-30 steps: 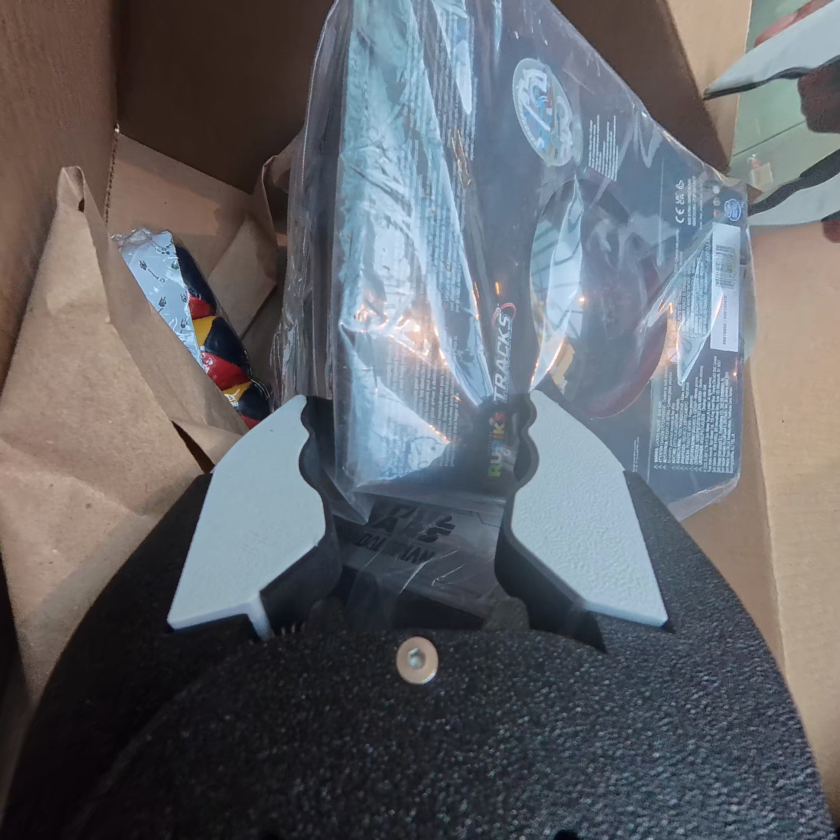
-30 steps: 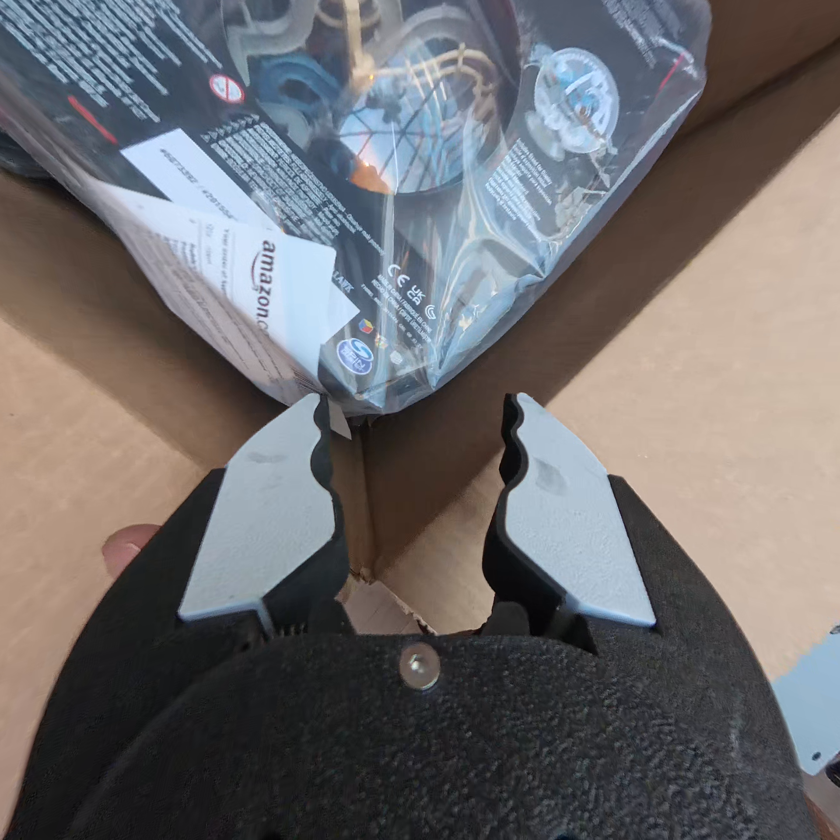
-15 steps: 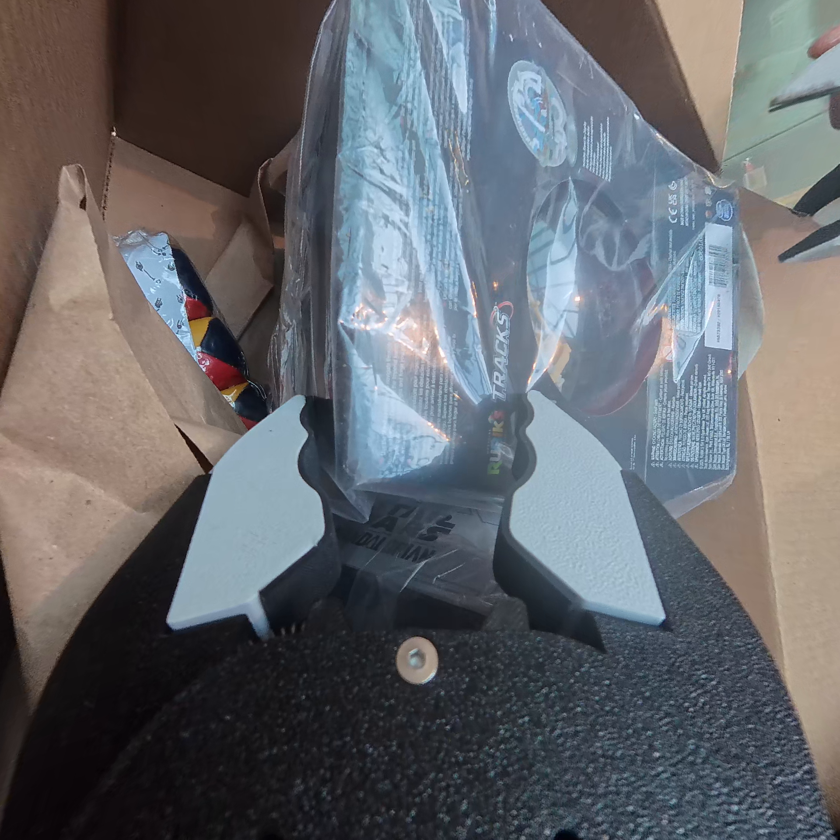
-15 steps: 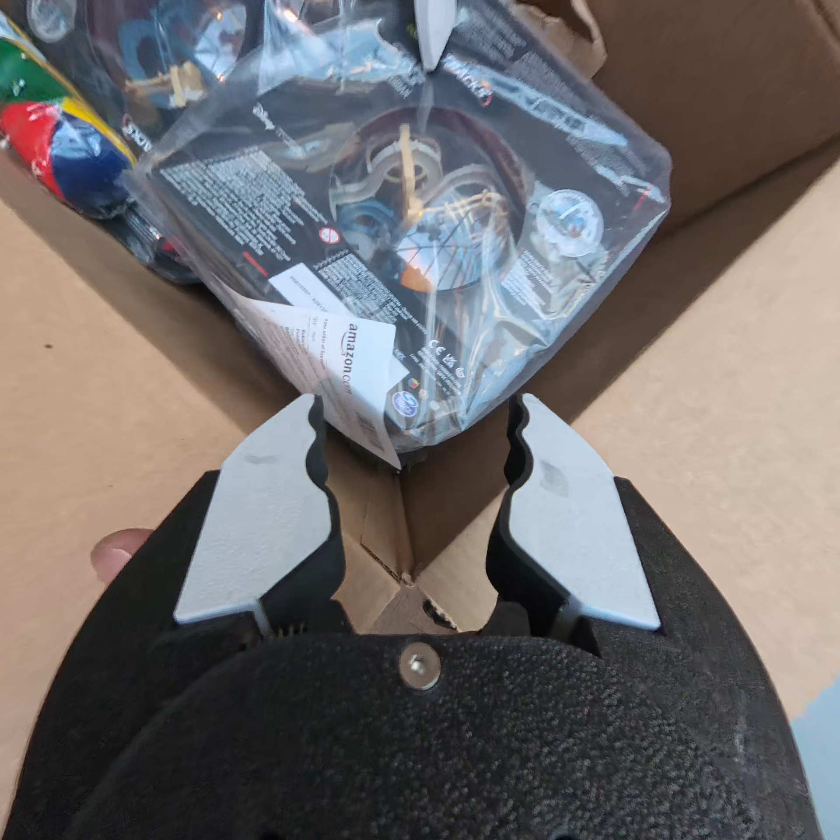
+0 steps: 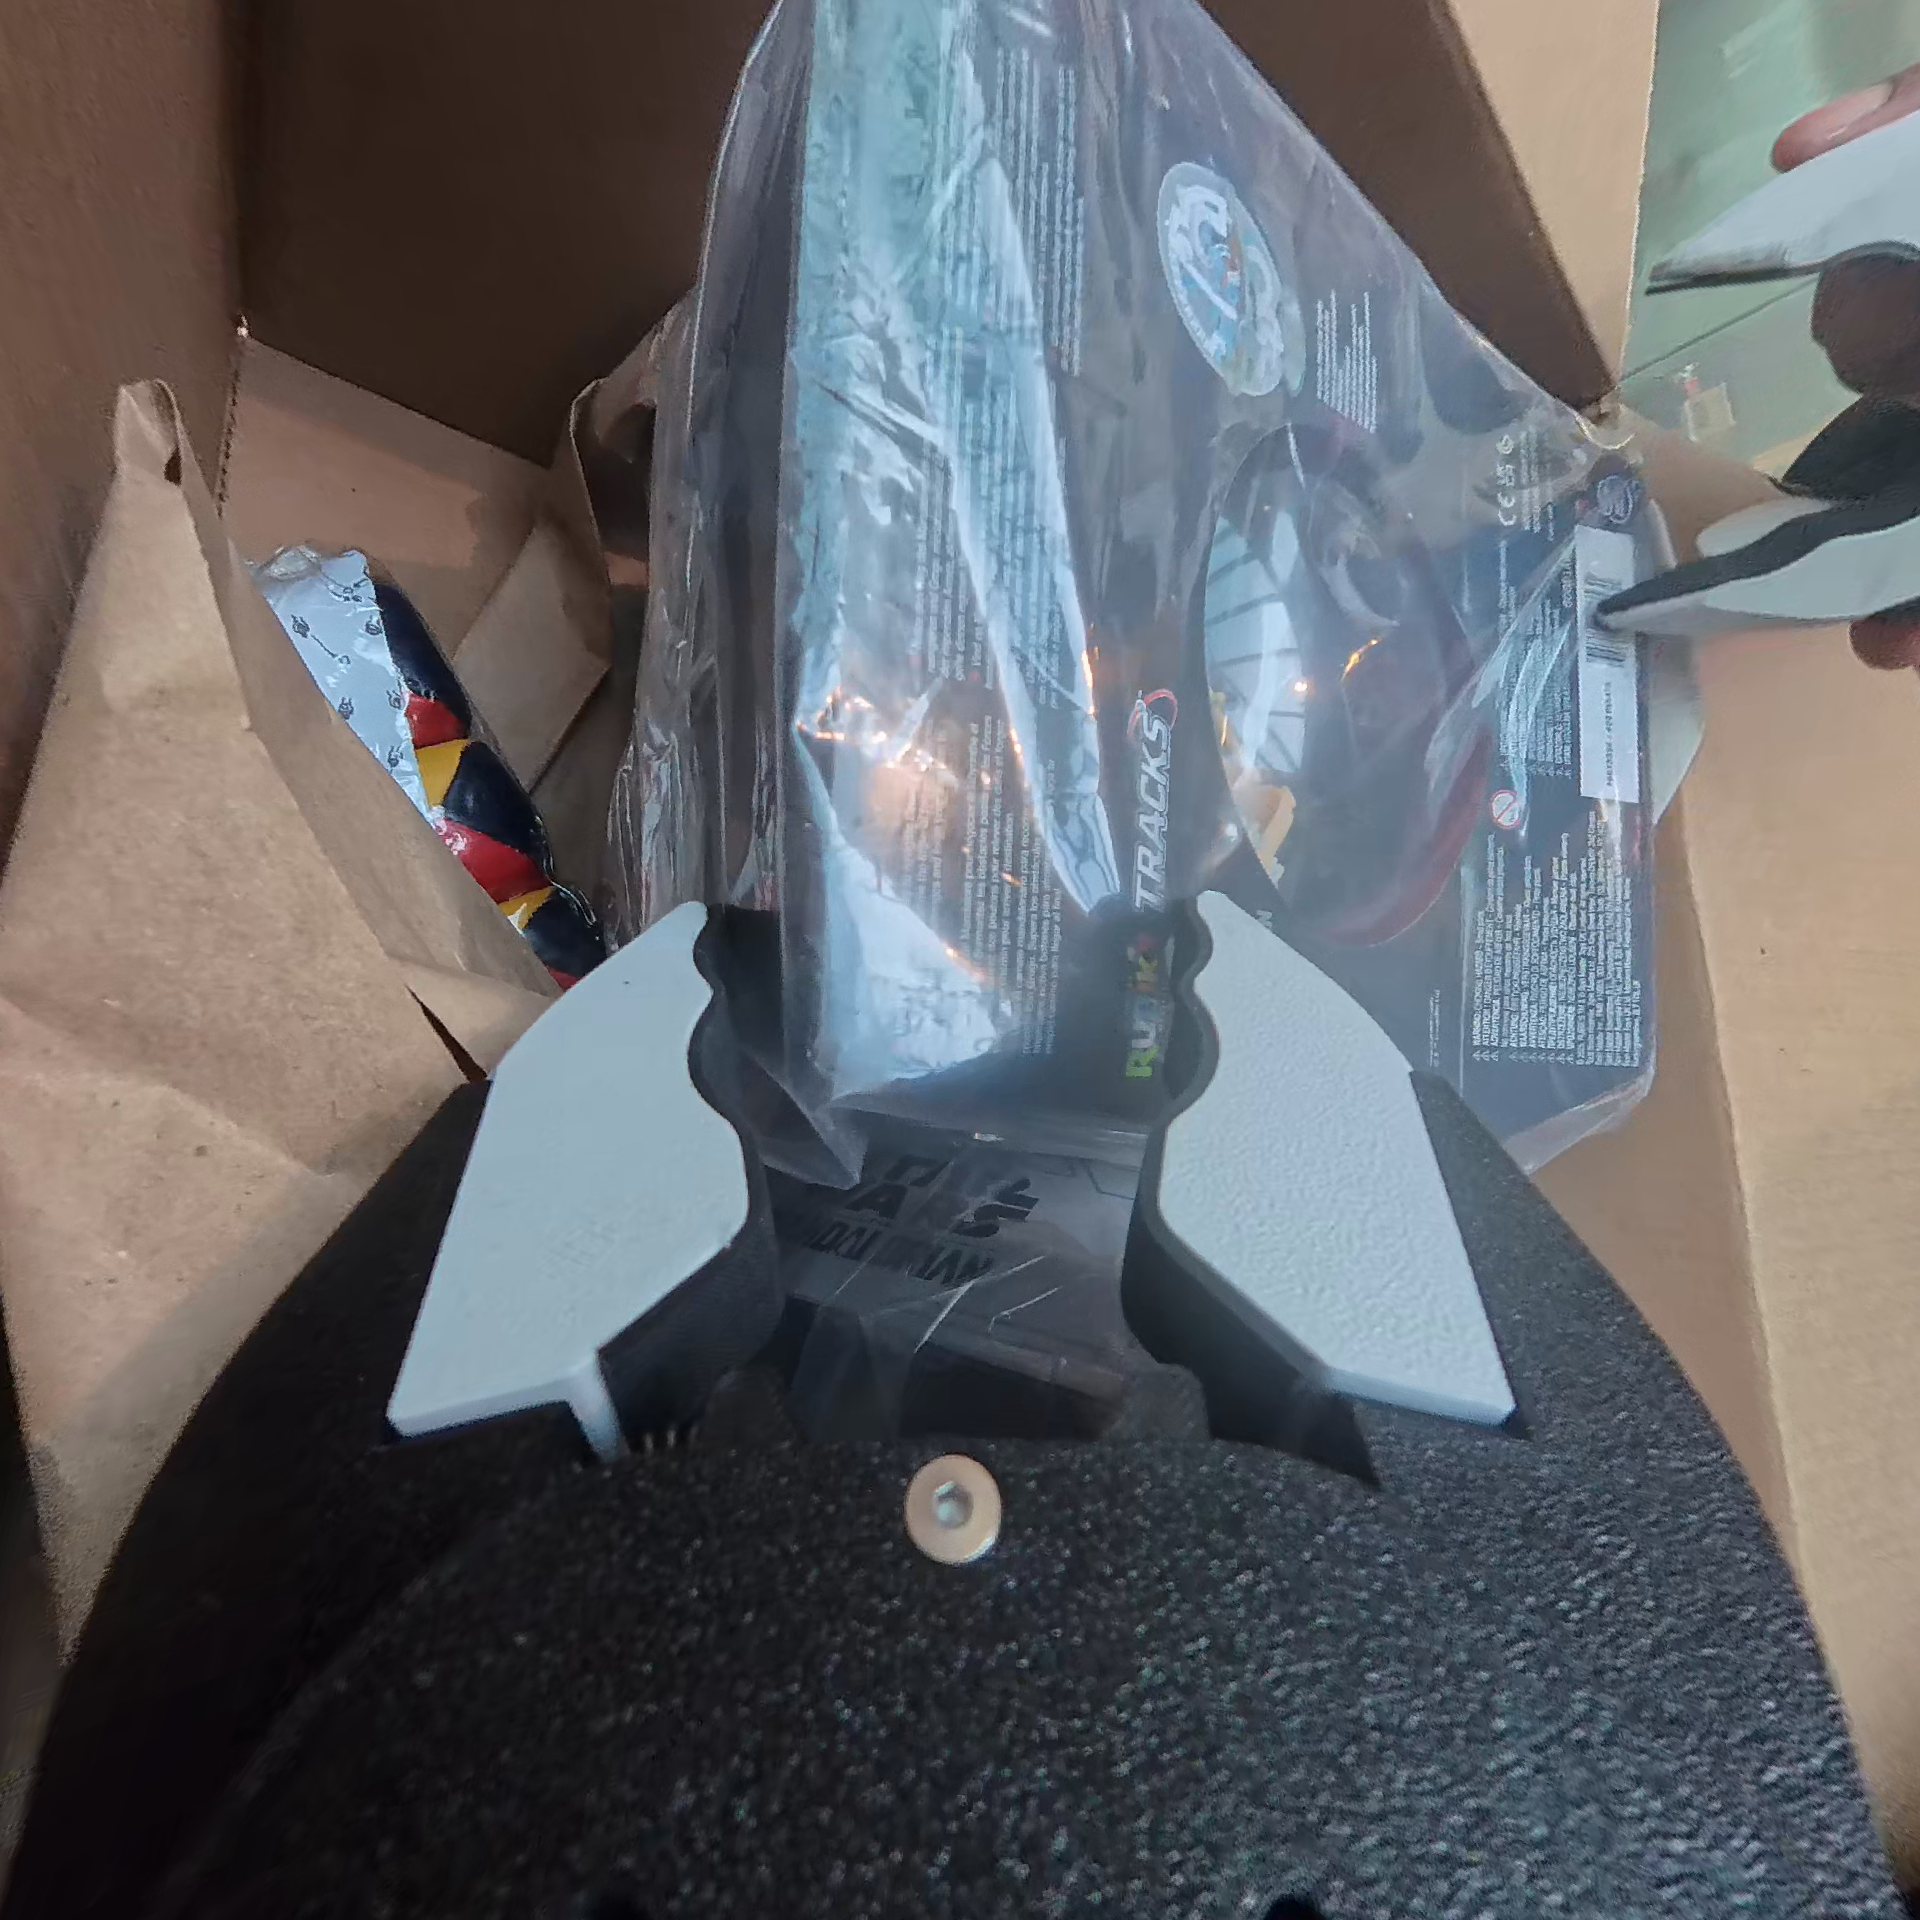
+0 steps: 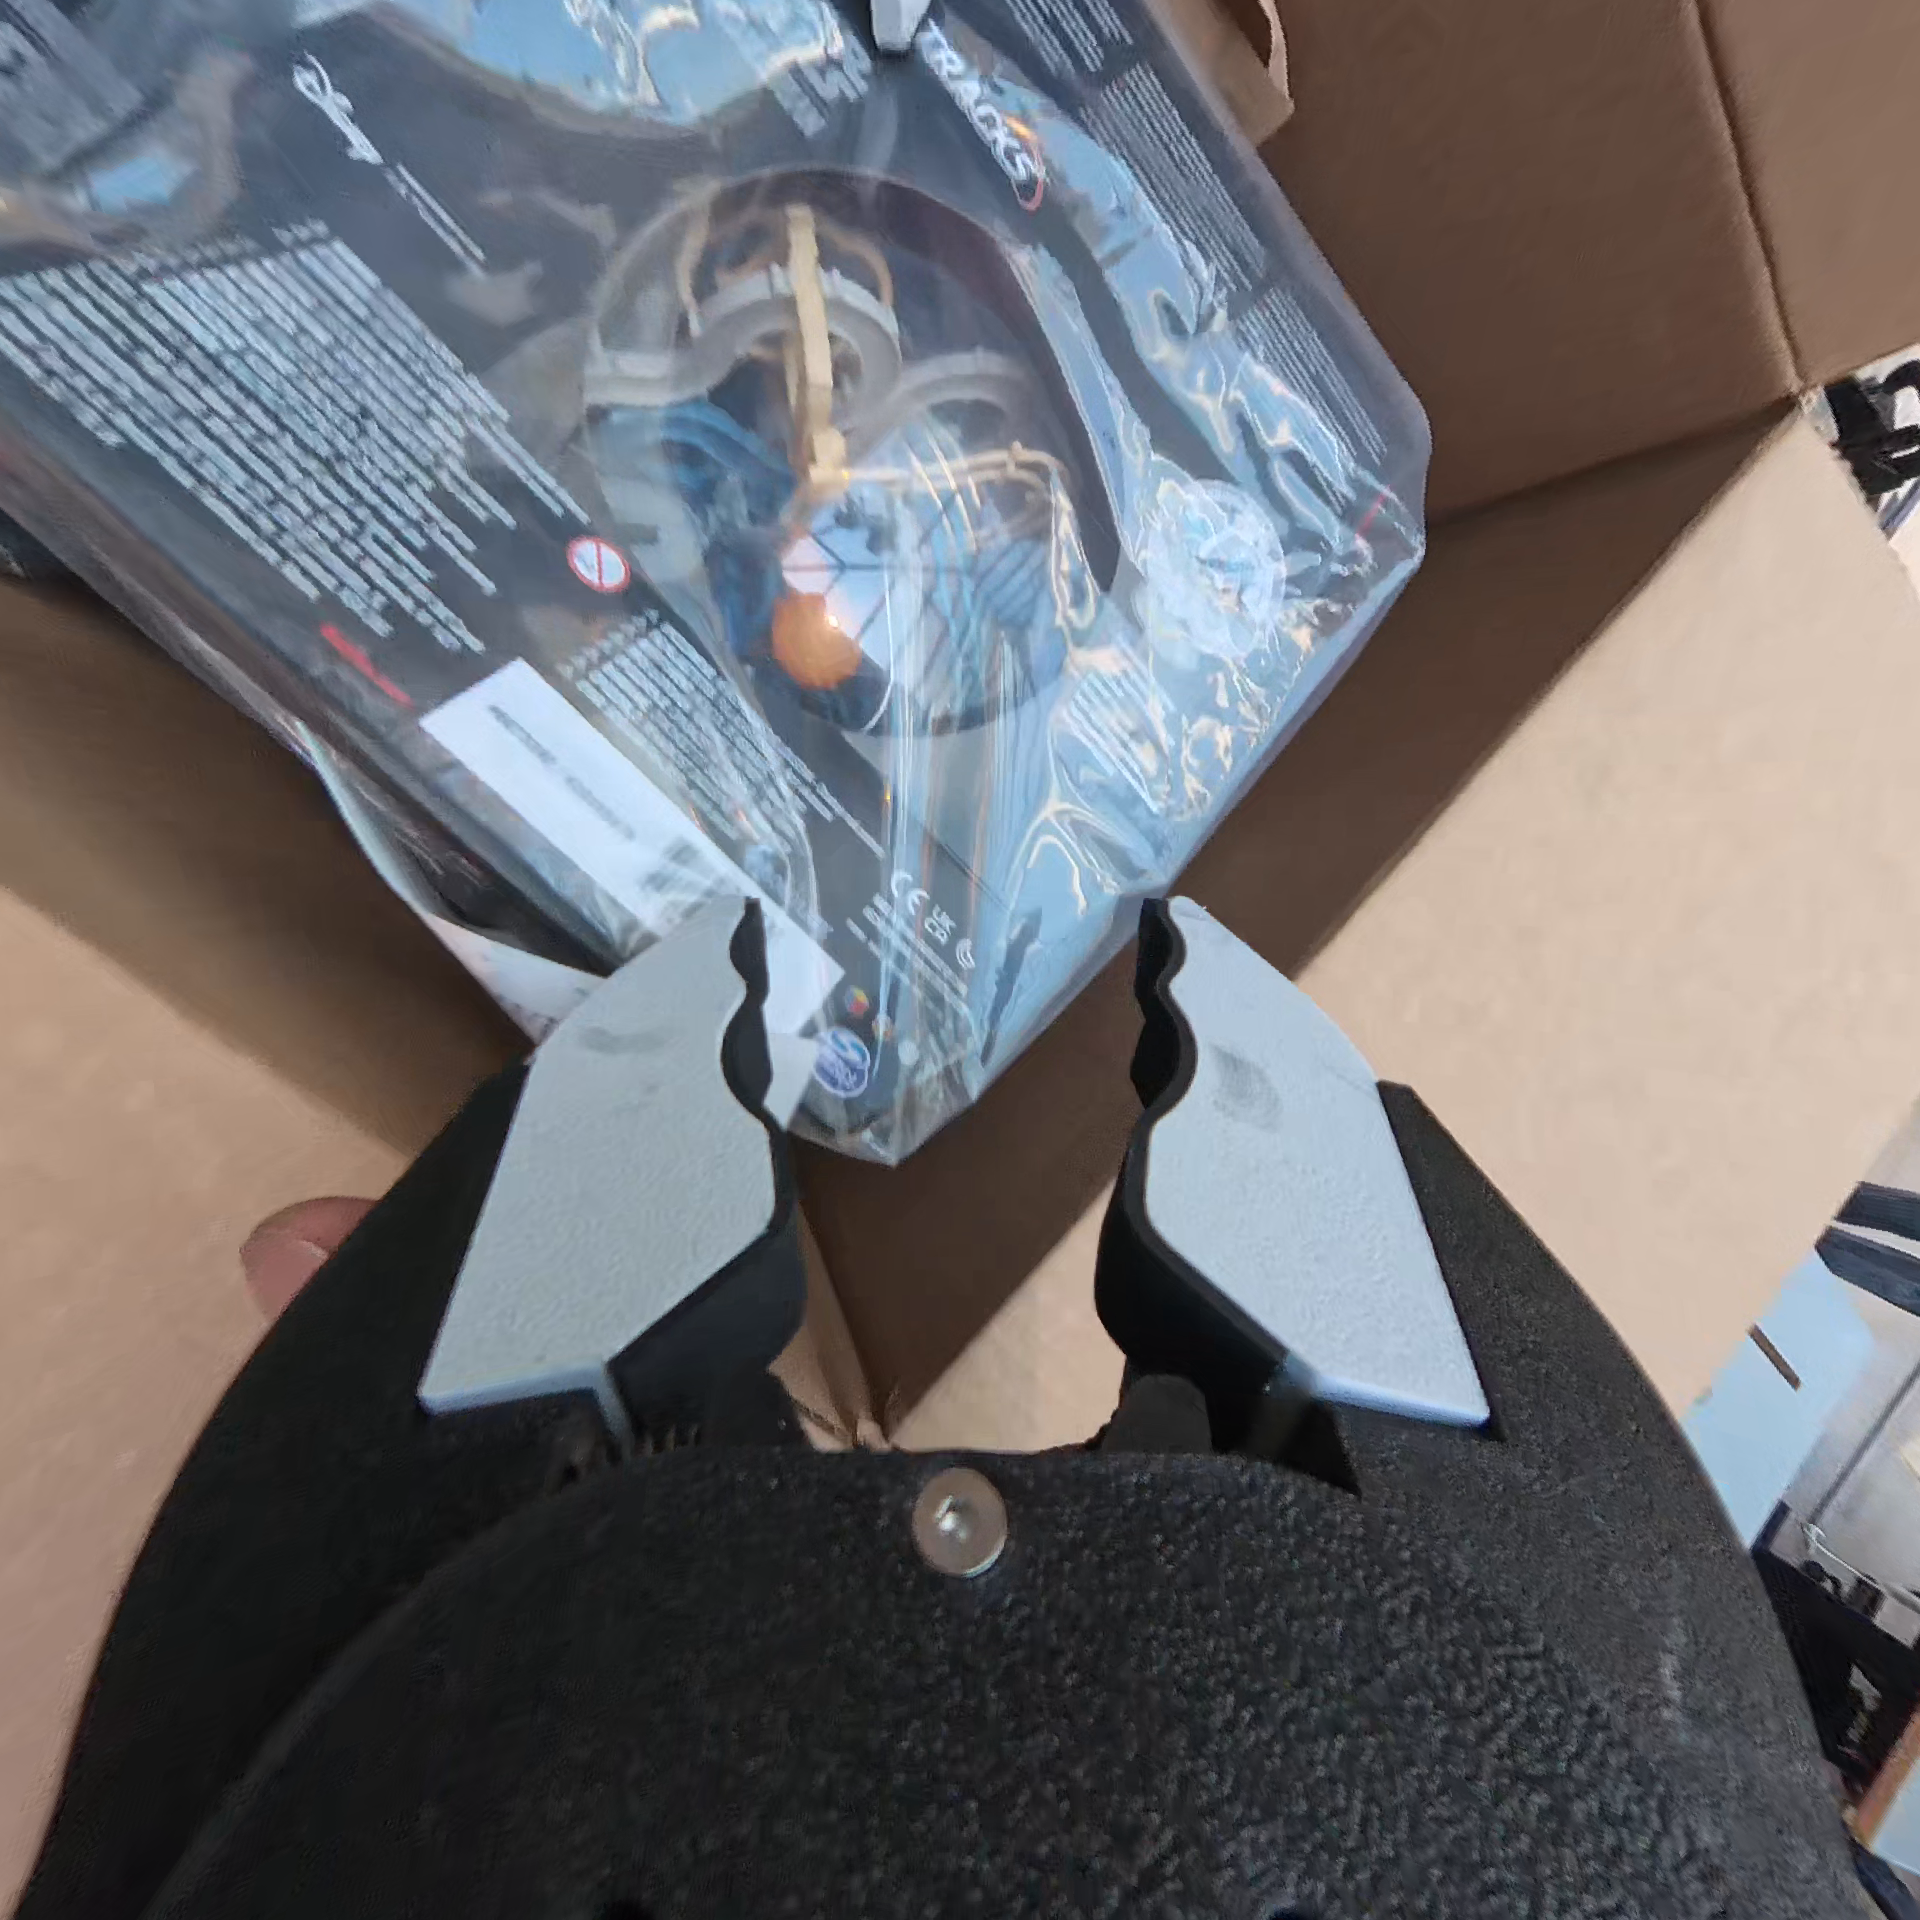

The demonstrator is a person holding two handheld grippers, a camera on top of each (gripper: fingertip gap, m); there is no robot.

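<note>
Your left gripper [image 5: 951, 1023] is clamped on the bagged toy package [image 5: 1039, 623], standing it up inside the cardboard box [image 5: 468, 187]. Your right gripper [image 6: 951, 1023] is spread wide, its fingers straddling the package's corner. Brown paper [image 5: 156, 883] sits beside it.

L wrist cam: inside cardboard box [image 5: 436, 208], looks fwd along its fingers, v. close to bagged toy package [image 5: 1039, 623]. R wrist cam: above box corner [image 6: 1455, 831], looks down-fwd. Shared: same package [image 6: 727, 468]; R gripper [image 5: 1704, 416] at 2 o'clock in L view.
</note>
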